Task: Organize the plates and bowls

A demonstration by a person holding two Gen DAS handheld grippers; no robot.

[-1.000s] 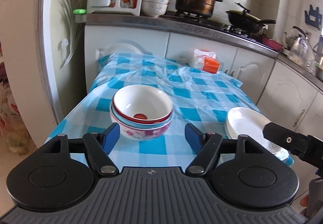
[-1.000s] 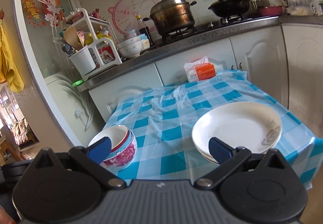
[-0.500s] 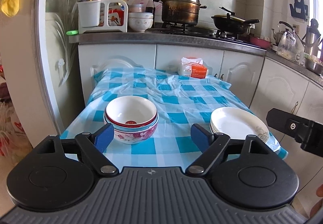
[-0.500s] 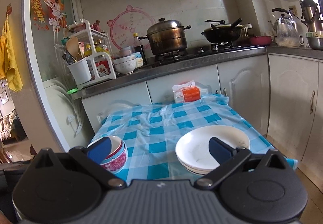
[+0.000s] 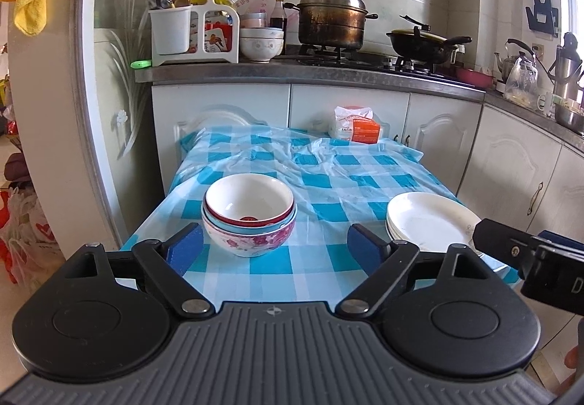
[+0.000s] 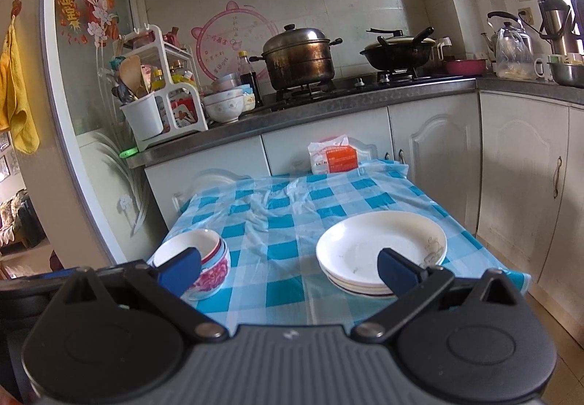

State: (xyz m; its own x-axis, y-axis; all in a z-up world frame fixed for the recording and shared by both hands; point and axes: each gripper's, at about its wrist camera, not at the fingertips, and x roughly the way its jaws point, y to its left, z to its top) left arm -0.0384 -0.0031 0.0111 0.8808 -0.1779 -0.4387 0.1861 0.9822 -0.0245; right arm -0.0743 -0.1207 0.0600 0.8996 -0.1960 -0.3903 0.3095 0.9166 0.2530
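Your left gripper [image 5: 275, 246] has just spread its jaws wide and holds nothing — the stack of three nested bowls [image 5: 249, 213] sits just beyond them, nearer the left jaw. Your right gripper [image 6: 288, 268] also stands open and empty; beyond its right jaw lies a stack of about three white plates [image 6: 379, 246]. Both stacks rest apart on the counter [image 5: 328, 182], which is draped in blue-checked plastic, in a kitchen with white cabinets [image 6: 434, 149].
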